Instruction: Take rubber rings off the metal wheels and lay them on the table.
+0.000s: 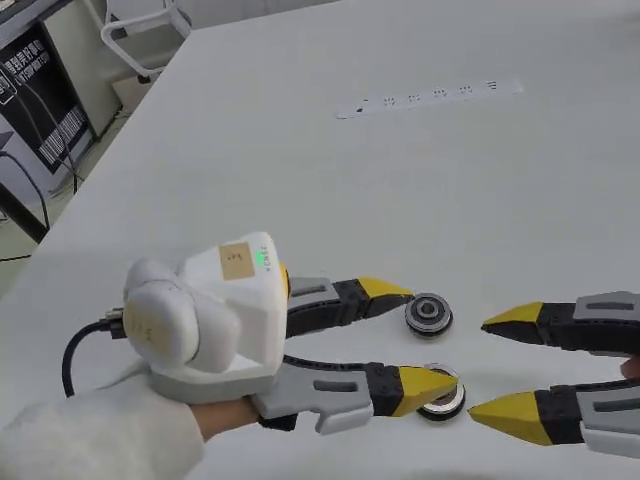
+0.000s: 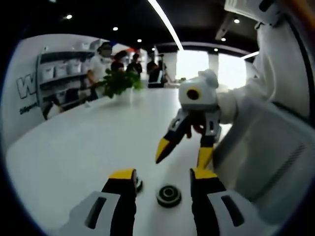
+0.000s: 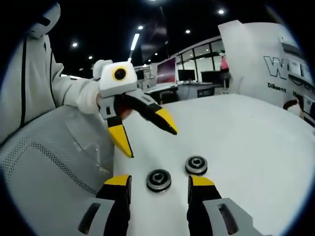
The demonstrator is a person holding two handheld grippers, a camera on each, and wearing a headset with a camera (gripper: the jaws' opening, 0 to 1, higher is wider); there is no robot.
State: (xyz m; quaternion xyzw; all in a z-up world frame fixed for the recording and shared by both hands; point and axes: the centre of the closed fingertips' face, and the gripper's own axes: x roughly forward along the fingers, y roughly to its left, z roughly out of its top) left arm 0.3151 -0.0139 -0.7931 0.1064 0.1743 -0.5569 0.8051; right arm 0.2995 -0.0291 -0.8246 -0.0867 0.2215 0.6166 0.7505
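Two metal wheels (image 1: pixel 428 313), rubber rings (image 3: pixel 151 181) on, flat on counter (image 1: pixel 400 180), just off left gripper (image 1: pixel 420 335) tips, right gripper (image 1: pixel 482 365) facing close. Both wide open, holding nothing. Approach step, probably. Next: pin one wheel, pinch ring edge, peel off.

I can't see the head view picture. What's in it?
Two open tongs with yellow tips point at each other over a white table: the left tongs and the right tongs. One small metal wheel lies between their tips; a second wheel sits partly under a left tip.
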